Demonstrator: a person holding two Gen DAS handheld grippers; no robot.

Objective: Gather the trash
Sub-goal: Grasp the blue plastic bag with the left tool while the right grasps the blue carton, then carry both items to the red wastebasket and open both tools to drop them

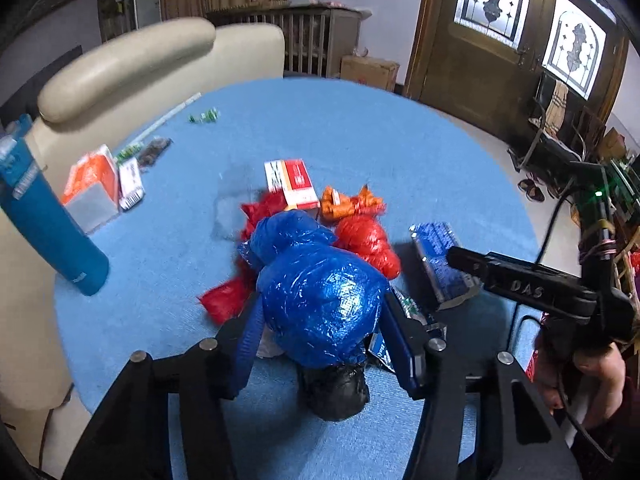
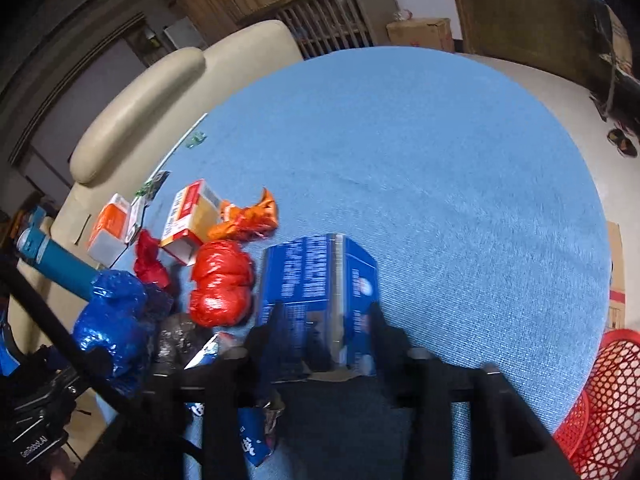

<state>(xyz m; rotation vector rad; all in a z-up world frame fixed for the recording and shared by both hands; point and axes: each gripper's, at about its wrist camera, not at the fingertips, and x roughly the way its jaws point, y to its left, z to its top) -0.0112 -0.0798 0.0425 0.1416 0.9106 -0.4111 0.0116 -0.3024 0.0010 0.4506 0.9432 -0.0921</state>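
Note:
A pile of trash lies on the round blue table. My left gripper is shut on a crumpled blue plastic bag, with a finger pressed into each side. Under the bag lies a black bag; behind it sit a red bag, an orange wrapper and a red-and-white box. In the right wrist view my right gripper is shut on an upright blue carton, its fingers against the two sides. The red bag and blue bag lie to its left.
A red mesh basket stands beside the table at the lower right. A blue bottle and an orange-and-white carton are at the table's left, by a cream sofa. Small green scraps lie farther back.

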